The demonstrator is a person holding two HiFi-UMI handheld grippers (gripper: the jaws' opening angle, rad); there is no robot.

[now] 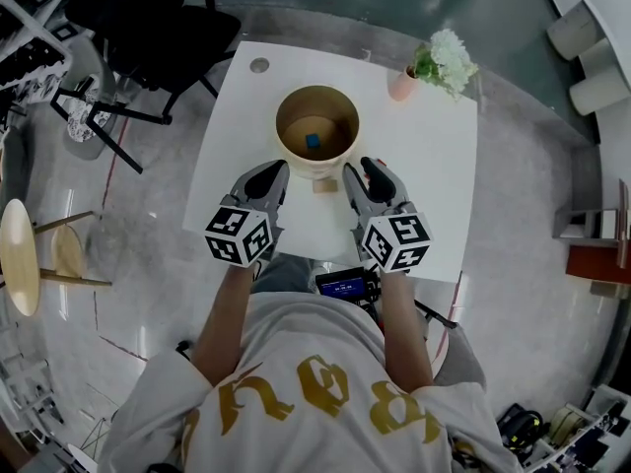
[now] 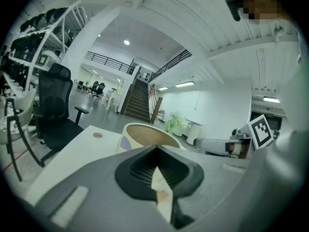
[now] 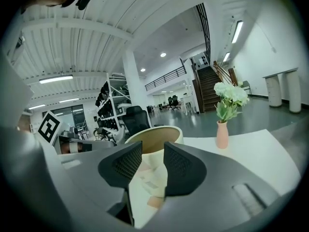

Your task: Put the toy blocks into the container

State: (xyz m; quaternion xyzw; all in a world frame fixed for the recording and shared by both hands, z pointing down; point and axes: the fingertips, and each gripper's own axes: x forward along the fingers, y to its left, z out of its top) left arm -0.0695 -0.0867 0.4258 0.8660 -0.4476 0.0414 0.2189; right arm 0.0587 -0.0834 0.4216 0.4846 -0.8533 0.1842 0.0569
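A round beige container [image 1: 315, 126] stands mid-table with one blue block [image 1: 313, 141] on its bottom. A small tan block [image 1: 325, 185] lies on the white table [image 1: 434, 195] just in front of it, between my two grippers. My left gripper [image 1: 278, 171] sits at the container's near left; in the left gripper view its jaws [image 2: 155, 151] meet at the tips with nothing in them, and the container [image 2: 145, 135] is just beyond. My right gripper [image 1: 366, 168] is at the near right, open and empty [image 3: 153, 156], and faces the container [image 3: 157, 135].
A pink vase with white flowers [image 1: 439, 65] stands at the table's far right corner. A grommet hole [image 1: 259, 65] marks the far left corner. A black office chair [image 1: 148, 28] stands beyond the table on the left, a wooden stool [image 1: 20, 254] further left.
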